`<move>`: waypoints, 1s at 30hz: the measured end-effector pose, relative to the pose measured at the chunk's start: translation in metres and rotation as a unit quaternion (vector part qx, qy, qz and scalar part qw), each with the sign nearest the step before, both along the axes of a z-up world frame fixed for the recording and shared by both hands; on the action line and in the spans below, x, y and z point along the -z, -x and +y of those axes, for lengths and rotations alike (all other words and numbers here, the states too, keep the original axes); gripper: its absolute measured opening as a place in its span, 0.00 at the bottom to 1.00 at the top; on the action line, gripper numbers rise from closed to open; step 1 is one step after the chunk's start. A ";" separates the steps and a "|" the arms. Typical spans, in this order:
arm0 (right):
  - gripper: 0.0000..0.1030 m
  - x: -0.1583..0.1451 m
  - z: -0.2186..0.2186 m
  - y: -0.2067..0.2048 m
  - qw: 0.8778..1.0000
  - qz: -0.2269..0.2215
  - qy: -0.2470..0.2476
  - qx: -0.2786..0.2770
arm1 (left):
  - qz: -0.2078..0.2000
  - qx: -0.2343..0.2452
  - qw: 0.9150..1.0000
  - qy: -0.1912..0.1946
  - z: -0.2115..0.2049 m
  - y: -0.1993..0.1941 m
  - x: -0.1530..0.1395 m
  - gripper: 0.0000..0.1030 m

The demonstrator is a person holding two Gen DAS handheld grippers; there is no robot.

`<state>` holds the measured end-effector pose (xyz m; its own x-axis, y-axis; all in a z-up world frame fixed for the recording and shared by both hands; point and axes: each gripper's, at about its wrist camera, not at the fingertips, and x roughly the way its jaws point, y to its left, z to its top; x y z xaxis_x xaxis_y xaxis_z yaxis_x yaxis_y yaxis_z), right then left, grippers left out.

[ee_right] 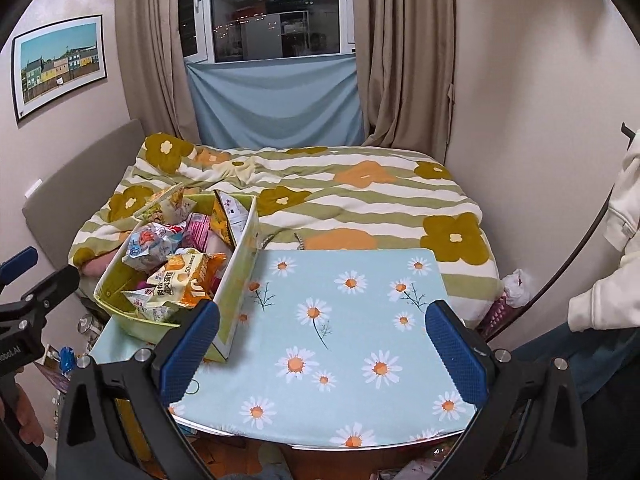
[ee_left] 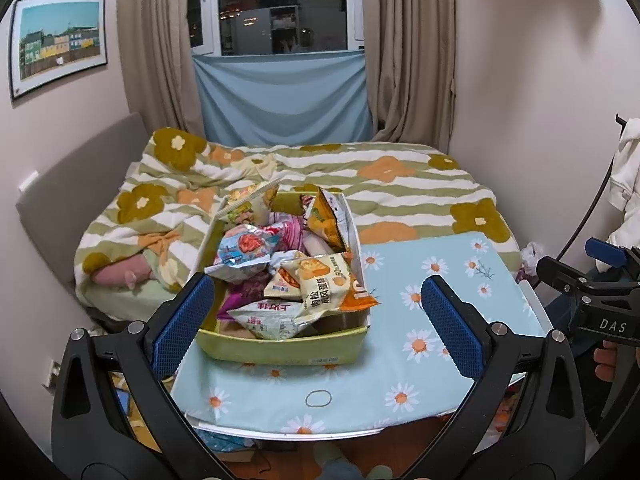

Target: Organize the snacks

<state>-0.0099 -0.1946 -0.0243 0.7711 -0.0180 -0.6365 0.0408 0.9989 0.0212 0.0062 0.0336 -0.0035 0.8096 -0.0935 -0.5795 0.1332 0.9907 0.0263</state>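
One yellow-green snack box [ee_left: 280, 350] on a daisy-print table [ee_left: 440, 276], both grippers held wide open above it.

One bed [ee_right: 360, 192] with a flowered, striped cover lies behind the one small table. The single cardboard box sits at the table's left edge, reaching its far left corner, heaped with about ten crumpled snack packets [ee_left: 320, 280]; the exact count cannot be told. The left gripper [ee_left: 316, 320] hangs spread wide before the box's near end, empty, touching nothing. The right gripper [ee_right: 320, 344] is equally wide apart over the bare cloth at the near edge, empty.
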 end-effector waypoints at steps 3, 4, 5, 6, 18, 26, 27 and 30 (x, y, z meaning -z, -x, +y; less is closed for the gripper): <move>1.00 0.000 -0.002 -0.002 1.000 -0.001 -0.002 0.003 | -0.003 0.000 1.000 -0.003 -0.002 -0.001 -0.002 1.00; 1.00 0.001 -0.002 -0.002 1.000 -0.001 -0.002 0.003 | -0.003 0.001 1.000 -0.002 -0.003 -0.002 -0.002 1.00; 1.00 0.001 -0.003 -0.002 1.000 -0.001 -0.002 0.002 | -0.004 0.001 1.000 -0.002 -0.003 -0.002 -0.003 1.00; 1.00 0.001 -0.004 -0.003 1.000 -0.001 -0.003 0.003 | -0.004 0.002 1.000 -0.003 -0.004 -0.002 -0.003 1.00; 1.00 0.002 -0.008 -0.006 1.000 0.000 -0.006 0.007 | 0.000 0.003 1.000 -0.005 -0.008 -0.008 -0.001 1.00; 1.00 0.002 -0.008 -0.006 1.000 0.001 -0.006 0.007 | -0.001 0.000 1.000 -0.007 -0.007 -0.007 -0.001 1.00; 1.00 0.002 -0.008 -0.006 1.000 0.001 -0.007 0.006 | -0.001 0.000 1.000 -0.008 -0.007 -0.007 -0.001 1.00; 1.00 0.002 -0.009 -0.007 1.000 0.001 -0.006 0.007 | 0.000 -0.001 1.000 -0.007 -0.007 -0.008 -0.001 1.00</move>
<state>-0.0033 -0.2032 -0.0262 0.7702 -0.0211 -0.6375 0.0544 0.9980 0.0327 0.0140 0.0262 -0.0025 0.8102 -0.0839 -0.5801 0.1316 0.9905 0.0405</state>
